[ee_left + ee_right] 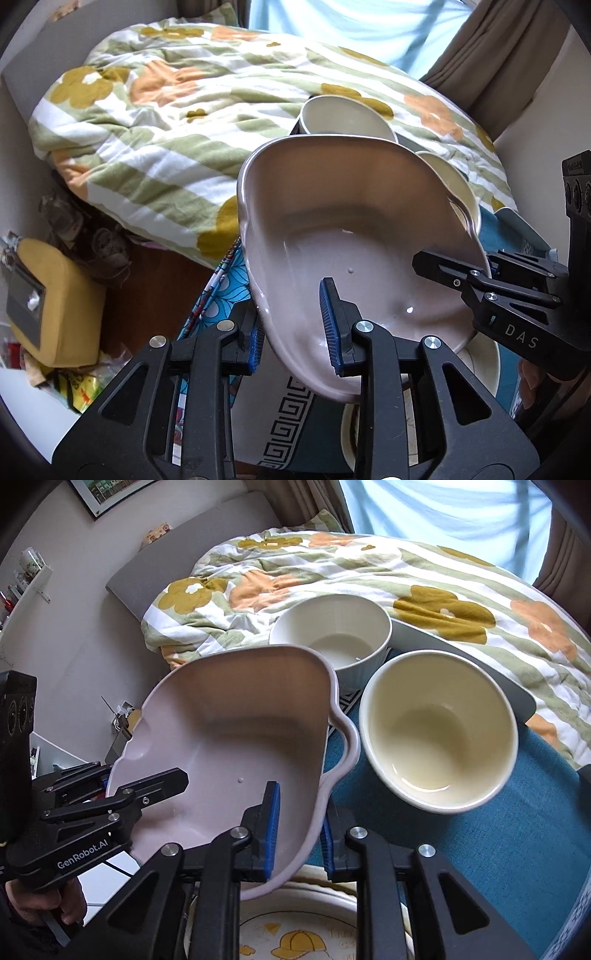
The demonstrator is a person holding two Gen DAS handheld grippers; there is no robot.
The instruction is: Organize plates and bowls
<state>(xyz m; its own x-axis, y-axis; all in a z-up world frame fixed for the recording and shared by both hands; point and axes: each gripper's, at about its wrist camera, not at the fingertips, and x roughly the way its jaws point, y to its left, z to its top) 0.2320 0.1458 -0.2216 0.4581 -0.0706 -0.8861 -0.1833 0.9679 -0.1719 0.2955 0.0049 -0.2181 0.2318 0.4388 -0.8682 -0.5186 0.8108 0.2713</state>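
Pale pink, the scalloped dish (229, 731) hangs tilted above the blue cloth (480, 849) — the left gripper (295, 332) pinches one rim, the right gripper (299, 830) pinches the opposite one. Just beyond the dish sit a cream bowl (439, 731) and a white bowl (332, 635); beneath it, a plate (295, 938).

Both grippers are chunky black plastic, left gripper (295, 338) and right gripper (297, 836), with ribbed blue pads (328, 325), silver round screws (364, 326) at the pivots, and white "GenRobot.AI" lettering (82, 855) on the left one's side.
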